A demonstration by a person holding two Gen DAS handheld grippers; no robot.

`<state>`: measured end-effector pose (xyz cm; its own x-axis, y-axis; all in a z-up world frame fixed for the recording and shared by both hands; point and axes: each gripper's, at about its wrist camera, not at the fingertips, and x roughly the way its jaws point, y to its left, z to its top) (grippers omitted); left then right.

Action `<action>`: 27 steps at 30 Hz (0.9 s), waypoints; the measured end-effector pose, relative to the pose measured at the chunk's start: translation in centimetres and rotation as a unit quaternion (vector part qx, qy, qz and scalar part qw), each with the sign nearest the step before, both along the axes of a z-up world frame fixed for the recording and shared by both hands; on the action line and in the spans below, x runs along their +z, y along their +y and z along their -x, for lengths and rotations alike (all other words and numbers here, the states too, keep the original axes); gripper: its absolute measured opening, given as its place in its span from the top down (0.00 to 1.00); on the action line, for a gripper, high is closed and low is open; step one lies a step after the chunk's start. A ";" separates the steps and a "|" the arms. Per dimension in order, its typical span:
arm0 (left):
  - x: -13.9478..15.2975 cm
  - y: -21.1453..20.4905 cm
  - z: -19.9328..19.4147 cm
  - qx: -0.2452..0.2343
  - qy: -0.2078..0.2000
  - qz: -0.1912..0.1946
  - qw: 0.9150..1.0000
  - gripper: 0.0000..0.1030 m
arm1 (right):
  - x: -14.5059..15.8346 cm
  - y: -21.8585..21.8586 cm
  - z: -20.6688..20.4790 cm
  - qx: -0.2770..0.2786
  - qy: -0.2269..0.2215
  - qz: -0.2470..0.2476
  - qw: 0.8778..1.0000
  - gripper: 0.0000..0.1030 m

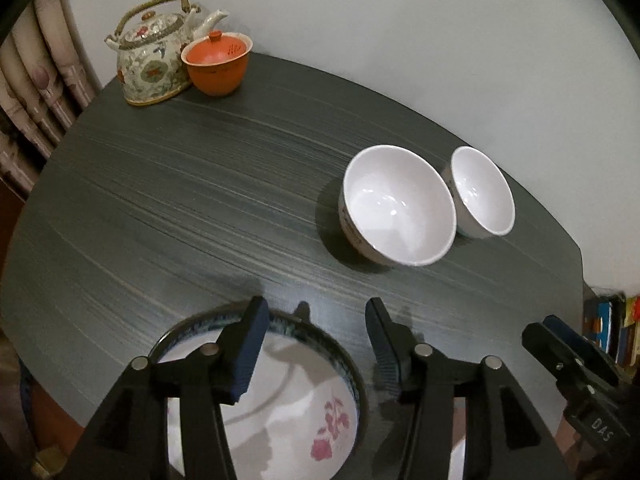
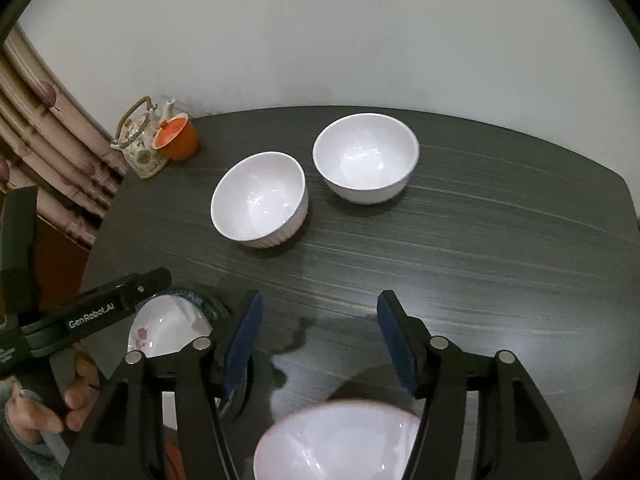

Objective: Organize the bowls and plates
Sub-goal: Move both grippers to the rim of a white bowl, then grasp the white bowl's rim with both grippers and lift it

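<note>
Two plain white bowls stand side by side on the dark table: a ribbed one (image 2: 260,198) (image 1: 398,206) and a smooth one (image 2: 366,158) (image 1: 482,192). A flowered bowl with a dark blue rim (image 1: 280,392) (image 2: 168,330) sits at the table's near left edge. My left gripper (image 1: 316,336) is open, its left finger above this bowl's inside, its right finger outside the rim. My right gripper (image 2: 318,332) is open above the table, with another white bowl (image 2: 336,444) just below and between its arms, untouched as far as I can see.
A flowered teapot (image 1: 150,56) (image 2: 140,144) and an orange lidded cup (image 1: 218,62) (image 2: 176,140) stand at the table's far left corner. A curtain (image 2: 48,152) hangs on the left and a white wall is behind. The right gripper (image 1: 576,364) shows at the left view's right edge.
</note>
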<state>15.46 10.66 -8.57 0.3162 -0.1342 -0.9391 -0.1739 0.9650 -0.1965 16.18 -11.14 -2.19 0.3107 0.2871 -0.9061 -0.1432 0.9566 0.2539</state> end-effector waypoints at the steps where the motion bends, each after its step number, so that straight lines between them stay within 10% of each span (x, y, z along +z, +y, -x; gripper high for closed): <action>1: -0.1 0.1 -0.4 0.001 0.002 0.003 1.000 0.50 | -0.4 0.3 -0.8 0.000 0.006 -0.002 1.000 0.43; 27: -5.9 -0.3 -8.8 0.017 0.028 0.056 0.998 0.50 | -9.0 3.0 -10.8 -0.009 0.105 -0.021 0.994 0.47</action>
